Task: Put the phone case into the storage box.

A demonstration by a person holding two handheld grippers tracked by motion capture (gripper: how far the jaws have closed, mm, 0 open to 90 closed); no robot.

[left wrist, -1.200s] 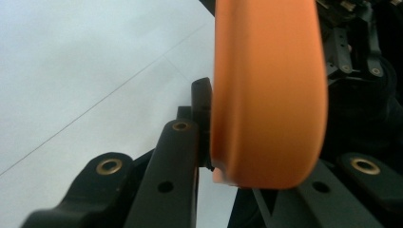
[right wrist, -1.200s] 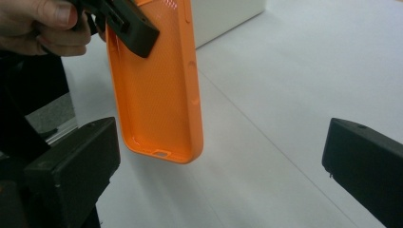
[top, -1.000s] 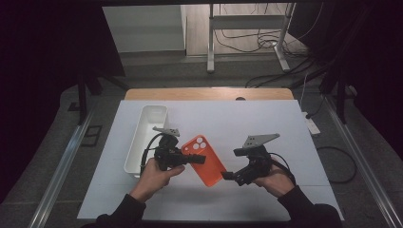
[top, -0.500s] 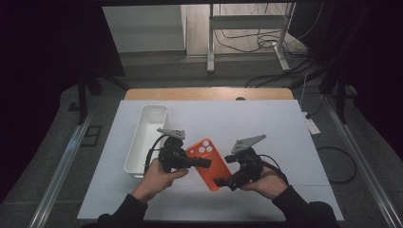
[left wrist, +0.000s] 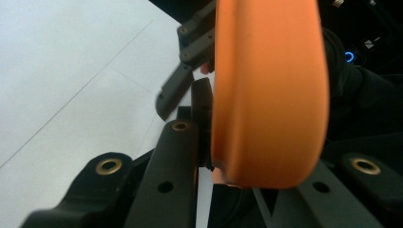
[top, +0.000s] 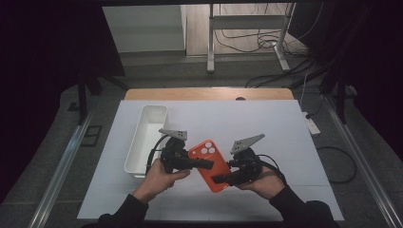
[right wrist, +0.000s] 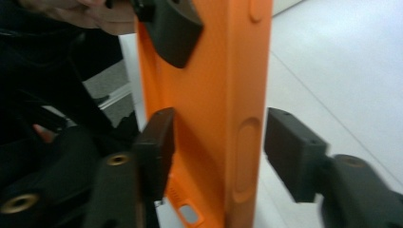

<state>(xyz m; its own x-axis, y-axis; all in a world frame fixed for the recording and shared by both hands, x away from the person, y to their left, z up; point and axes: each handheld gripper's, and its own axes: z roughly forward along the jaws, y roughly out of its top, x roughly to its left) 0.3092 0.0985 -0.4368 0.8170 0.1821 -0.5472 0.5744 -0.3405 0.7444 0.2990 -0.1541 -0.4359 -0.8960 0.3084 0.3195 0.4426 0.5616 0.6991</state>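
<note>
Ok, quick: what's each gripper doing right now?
Left gripper: shut on the orange case.
Right gripper: open, jaws either side of the case's edge, gap on one side.

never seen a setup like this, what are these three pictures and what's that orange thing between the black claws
No robot here: a person at a table holds a hand-operated gripper in each hand. The wide picture comes from a camera above, looking down on the white table. The two close-ups come from cameras riding on the grippers, looking along their black jaws.

The orange thing is a phone case, held above the table between both tools. The left gripper is shut on its upper part. The right gripper has a jaw on either side of the lower edge, with a gap visible at one jaw, so it has not clamped. A white bin sits on the table to the left.
</note>
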